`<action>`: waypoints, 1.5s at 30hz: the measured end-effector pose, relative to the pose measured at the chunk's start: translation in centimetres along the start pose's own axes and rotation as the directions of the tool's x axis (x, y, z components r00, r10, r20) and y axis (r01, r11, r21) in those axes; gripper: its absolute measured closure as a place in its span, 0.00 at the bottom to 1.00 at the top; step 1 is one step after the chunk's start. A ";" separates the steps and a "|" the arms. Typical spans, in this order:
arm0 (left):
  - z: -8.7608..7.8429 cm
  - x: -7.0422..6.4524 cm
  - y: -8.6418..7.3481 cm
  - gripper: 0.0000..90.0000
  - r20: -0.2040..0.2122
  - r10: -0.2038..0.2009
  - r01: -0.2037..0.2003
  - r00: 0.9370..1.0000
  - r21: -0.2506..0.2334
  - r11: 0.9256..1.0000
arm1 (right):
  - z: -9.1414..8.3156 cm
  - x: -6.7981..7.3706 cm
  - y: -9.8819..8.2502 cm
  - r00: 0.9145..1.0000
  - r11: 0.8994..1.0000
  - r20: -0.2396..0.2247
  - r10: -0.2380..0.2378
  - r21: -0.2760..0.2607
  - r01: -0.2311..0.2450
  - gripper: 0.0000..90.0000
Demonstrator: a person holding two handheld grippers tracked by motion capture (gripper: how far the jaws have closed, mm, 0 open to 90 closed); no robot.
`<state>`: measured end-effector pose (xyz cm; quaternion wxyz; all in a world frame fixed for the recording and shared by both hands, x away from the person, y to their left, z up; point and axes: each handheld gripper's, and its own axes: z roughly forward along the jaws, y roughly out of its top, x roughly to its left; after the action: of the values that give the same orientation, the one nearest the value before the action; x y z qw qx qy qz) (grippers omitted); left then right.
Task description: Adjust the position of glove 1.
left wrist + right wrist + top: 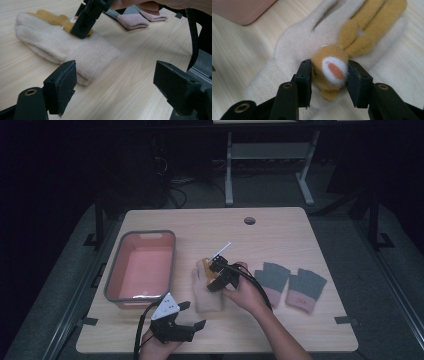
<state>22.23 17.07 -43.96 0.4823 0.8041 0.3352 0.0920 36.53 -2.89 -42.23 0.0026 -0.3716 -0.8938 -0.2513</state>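
A cream glove (209, 299) with a tan plush rabbit sewn on its back lies flat on the wooden table (280, 235), near the middle. My right gripper (218, 277) comes down on it from the right. In the right gripper view the rabbit's head (332, 68) sits between the jaws of the right gripper (329, 63), and both pads touch its sides. My left gripper (193, 315) rests near the front edge, just left of the glove's cuff, jaws wide apart around nothing. In the left gripper view the cream glove (62, 47) lies beyond the left gripper (115, 75), with the right gripper (83, 22) on it.
A pink basin with a grey rim (114, 296) stands at the left, with nothing in it. Two grey-and-pink fingerless gloves (272, 277) (306, 289) lie side by side right of the person's hand. A cable hole (249, 220) is near the far edge.
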 end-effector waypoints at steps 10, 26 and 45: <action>1.1 0.1 0.6 0.21 -0.017 -0.043 0.043 0.999 0.026 0.999 | -0.2 -0.5 -0.3 0.999 1.000 -0.041 0.009 -0.024 -0.010 0.53; 3.6 0.9 2.6 0.25 -0.115 -0.110 0.121 0.987 0.094 0.988 | -2.3 -3.0 0.0 0.993 0.989 -0.064 0.101 -0.098 -0.107 0.44; 5.4 2.5 2.4 0.30 -0.182 -0.220 0.249 0.958 0.152 0.957 | -0.3 -4.6 1.2 0.974 0.973 -0.074 0.213 -0.069 -0.218 0.44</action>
<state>27.76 14.04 -45.20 0.3889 0.7872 0.4735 0.0700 40.67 -5.38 -42.29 0.0453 -0.4578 -0.8371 -0.2959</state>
